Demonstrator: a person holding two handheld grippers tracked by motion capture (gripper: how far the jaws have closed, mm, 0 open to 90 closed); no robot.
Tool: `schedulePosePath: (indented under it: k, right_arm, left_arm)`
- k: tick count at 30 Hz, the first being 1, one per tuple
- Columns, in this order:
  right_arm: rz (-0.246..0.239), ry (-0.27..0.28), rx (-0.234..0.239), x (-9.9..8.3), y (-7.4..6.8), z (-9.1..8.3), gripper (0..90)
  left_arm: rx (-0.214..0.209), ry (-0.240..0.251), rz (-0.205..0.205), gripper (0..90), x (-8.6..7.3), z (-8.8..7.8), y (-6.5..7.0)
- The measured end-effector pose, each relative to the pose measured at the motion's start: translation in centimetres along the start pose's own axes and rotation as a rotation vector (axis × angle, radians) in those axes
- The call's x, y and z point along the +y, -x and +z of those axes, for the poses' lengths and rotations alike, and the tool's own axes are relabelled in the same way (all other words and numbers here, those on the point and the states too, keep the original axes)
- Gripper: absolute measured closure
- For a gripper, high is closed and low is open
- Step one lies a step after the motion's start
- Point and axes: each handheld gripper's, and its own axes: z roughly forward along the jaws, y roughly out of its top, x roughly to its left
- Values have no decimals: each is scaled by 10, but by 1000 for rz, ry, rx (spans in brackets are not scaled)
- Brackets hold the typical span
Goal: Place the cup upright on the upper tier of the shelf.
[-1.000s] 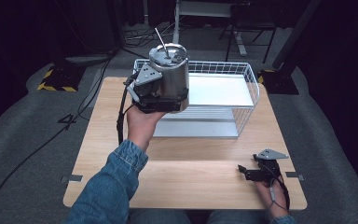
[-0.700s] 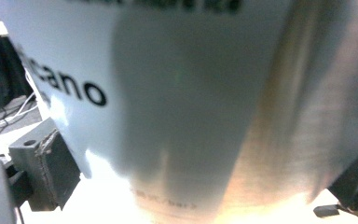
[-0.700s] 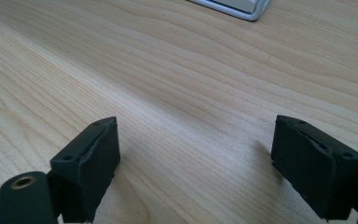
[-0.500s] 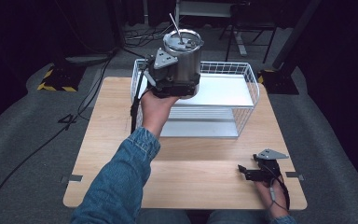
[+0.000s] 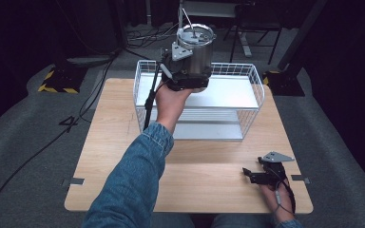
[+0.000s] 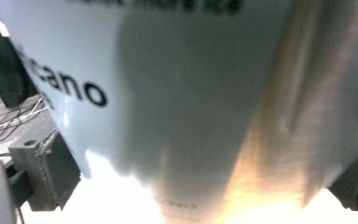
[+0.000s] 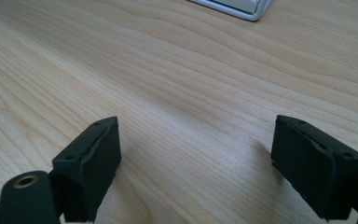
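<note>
A steel tumbler [image 5: 197, 45] with a straw [image 5: 187, 20] in its lid is held up over the back left part of a white wire basket [image 5: 258, 90]. My left gripper [image 5: 186, 80] is shut on the tumbler's lower body. In the left gripper view the tumbler [image 6: 191, 102] shows a white label with black lettering, and the black pads [image 6: 51, 172] press its sides. My right gripper [image 5: 250, 175] rests on the wooden table [image 5: 114, 142] at the front right, open, with bare wood between its pads [image 7: 91, 158].
The basket stands at the back middle of the table and holds a white shelf panel [image 5: 228, 97]. Cables and stand legs [image 5: 247, 42] lie on the dark floor behind the table. A black and yellow striped block [image 5: 57, 80] sits at the far left.
My left gripper has carried the tumbler to the right and farther back, from the basket's left corner to above its rear left part. The right gripper has stayed put.
</note>
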Motion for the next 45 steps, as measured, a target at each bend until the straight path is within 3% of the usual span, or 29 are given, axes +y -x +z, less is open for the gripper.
schedulePosePath:
  k: [4, 7, 15, 20, 28, 42, 45]
  right_arm:
    - [-1, 0, 1, 0, 0, 0, 165]
    - [0, 0, 1, 0, 0, 0, 165]
    - [0, 1, 1, 0, 0, 0, 165]
    - [-1, 1, 1, 0, 0, 0, 165]
    - [0, 1, 1, 0, 0, 0, 166]
    - [-3, -1, 1, 0, 0, 0, 166]
    - [-3, 0, 1, 0, 0, 0, 166]
  left_arm:
    - [25, -8, 8, 36, 0, 8, -1]
    - [27, -14, -7, 36, -1, 13, -2]
    - [28, -58, 7, 36, -9, 24, -2]
    - [31, -60, 2, 36, -12, 26, -1]
    - [53, -104, 0, 36, -20, 34, 0]
    - [50, -150, -10, 35, -33, 40, -3]
    - [48, -140, -16, 35, -35, 40, -4]
